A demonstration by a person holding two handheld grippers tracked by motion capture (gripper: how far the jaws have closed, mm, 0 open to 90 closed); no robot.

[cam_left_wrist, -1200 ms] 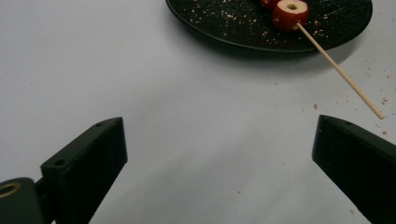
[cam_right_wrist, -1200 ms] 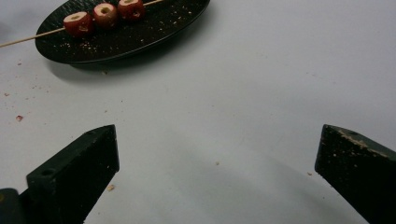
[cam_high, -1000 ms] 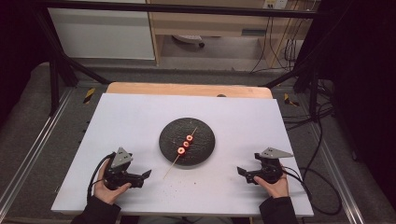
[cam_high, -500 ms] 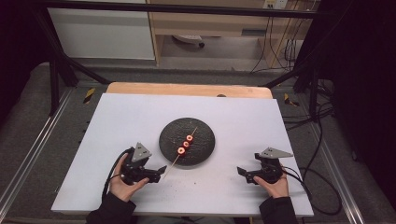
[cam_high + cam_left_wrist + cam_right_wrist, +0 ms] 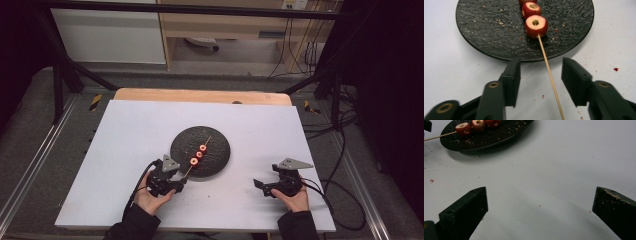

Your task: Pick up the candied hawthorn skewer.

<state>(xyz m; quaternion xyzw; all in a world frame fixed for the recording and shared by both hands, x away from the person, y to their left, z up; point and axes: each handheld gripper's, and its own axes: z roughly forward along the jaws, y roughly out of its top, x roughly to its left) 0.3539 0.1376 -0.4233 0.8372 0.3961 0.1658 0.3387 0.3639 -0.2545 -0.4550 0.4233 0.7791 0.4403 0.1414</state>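
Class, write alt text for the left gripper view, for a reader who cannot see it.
Two open black jaws of the left gripper straddle a thin wooden skewer without touching it. The skewer runs onto a round black plate and through red fruit pieces with hollow centres. Crumbs dot the plate and the white table.

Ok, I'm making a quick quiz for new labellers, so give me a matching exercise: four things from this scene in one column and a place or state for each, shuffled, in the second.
Things:
1. left gripper
2. right gripper
3. red fruit pieces
4. plate

States:
A. threaded on the wooden skewer
B. black, round, speckled with crumbs
C. open, astride the skewer's bare end
D. open over bare white table

Pairs: 1-C, 2-D, 3-A, 4-B
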